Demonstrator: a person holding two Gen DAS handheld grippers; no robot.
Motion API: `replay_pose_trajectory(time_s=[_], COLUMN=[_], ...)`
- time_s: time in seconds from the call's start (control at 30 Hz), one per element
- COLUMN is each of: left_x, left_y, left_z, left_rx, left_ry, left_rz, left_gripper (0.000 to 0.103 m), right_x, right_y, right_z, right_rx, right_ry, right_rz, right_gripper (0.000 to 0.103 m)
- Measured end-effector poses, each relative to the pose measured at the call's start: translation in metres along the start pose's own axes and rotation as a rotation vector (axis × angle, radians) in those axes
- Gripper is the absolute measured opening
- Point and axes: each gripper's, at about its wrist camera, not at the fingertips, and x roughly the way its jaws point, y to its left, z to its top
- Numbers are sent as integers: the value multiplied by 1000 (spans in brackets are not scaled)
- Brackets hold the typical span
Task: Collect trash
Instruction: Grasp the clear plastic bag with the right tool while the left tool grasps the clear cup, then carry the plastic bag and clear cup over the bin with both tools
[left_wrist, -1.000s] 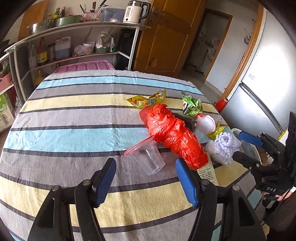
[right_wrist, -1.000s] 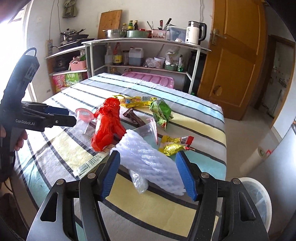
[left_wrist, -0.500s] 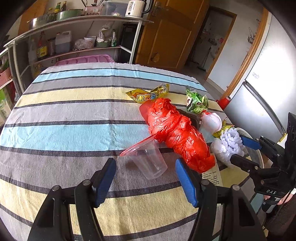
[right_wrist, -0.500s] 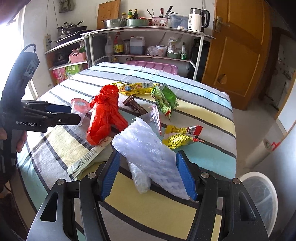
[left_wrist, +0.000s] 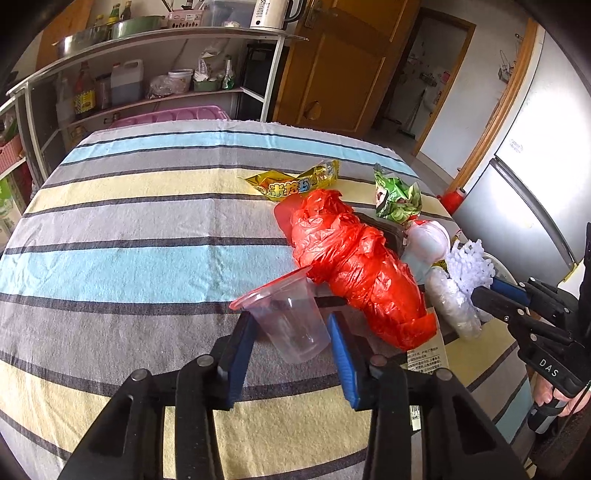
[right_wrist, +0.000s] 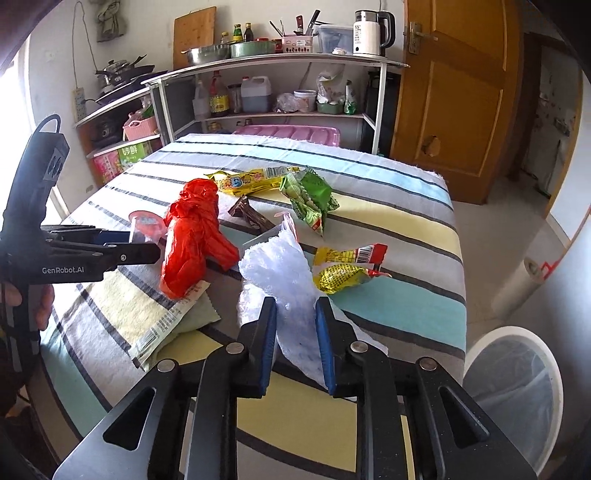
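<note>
My left gripper (left_wrist: 291, 321) is shut on a clear plastic cup (left_wrist: 291, 325) with a red rim, lying on its side on the striped table (left_wrist: 147, 229). My right gripper (right_wrist: 295, 321) is shut on a white foam net sleeve (right_wrist: 280, 273), also seen in the left wrist view (left_wrist: 471, 262). A crumpled red plastic bag (left_wrist: 354, 258) lies between them, also in the right wrist view (right_wrist: 192, 236). A white trash bin (right_wrist: 517, 373) stands on the floor at the table's right.
A yellow snack wrapper (left_wrist: 295, 181), a green wrapper (left_wrist: 397, 195), a brown wrapper (right_wrist: 251, 216) and yellow-red wrappers (right_wrist: 347, 266) lie on the table. A printed paper bag (right_wrist: 173, 321) lies under the red bag. Shelves (right_wrist: 277, 92) and a door (right_wrist: 454, 92) stand behind.
My left gripper moved forward and closed on the clear cup. My right gripper closed on the foam net sleeve.
</note>
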Motion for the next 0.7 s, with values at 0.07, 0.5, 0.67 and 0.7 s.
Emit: replay_pose_trajectory(time_s=[0.07,0.5,0.67,0.7], left_x=[-1,-13,-27,-31], left_y=[1,5,0,-1], left_z=[0,-2,-3,-4], left_rx=[-11,-11,9,10], left_ry=[-3,-42,-81,-91], left_rz=[-9,7,18,8], left_gripper=[37,30,30,30], right_x=[-3,-22,-32,-34], right_y=[3,4,0,0], right_z=[-1,-6,-8,-9], right_rx=[-12,30,59,66], right_ry=[-18,-86,-114,-118], right_rz=[-7,9,13,15], right_gripper=[20,19,19,19])
